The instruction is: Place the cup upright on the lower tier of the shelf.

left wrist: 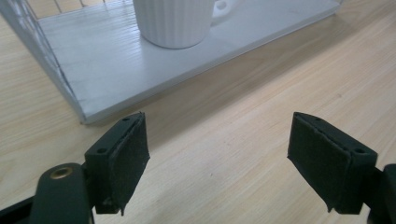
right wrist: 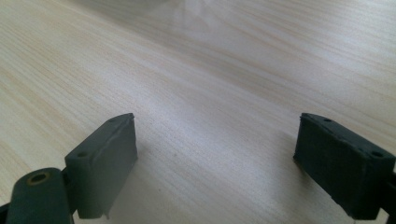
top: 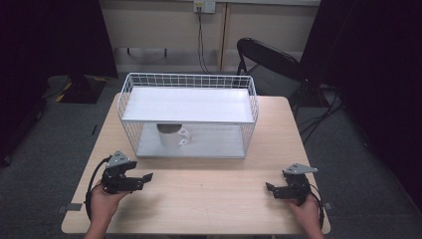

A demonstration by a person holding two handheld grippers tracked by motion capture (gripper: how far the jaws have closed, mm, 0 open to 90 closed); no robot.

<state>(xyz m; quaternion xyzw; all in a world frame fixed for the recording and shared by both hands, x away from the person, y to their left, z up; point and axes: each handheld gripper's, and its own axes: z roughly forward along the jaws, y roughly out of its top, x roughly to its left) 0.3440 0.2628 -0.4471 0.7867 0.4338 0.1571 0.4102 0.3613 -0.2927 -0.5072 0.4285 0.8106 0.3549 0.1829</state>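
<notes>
A white ribbed mug (top: 171, 135) (left wrist: 175, 21) stands on the lower board of a white wire shelf rack (top: 189, 79), toward its left side, with its handle turned right. My left gripper (top: 144, 178) (left wrist: 217, 161) rests low over the table in front of the rack's left corner, open, nothing between its jaws. My right gripper (top: 271, 189) (right wrist: 217, 163) sits near the table's front right, also open and empty, jaws pointing left over bare wood.
The light wooden table (top: 209, 199) carries the rack at its back half; the rack's upper board (top: 186, 104) covers the mug from above. A black folding chair (top: 268, 57) stands behind the table, with cables on the floor to the right.
</notes>
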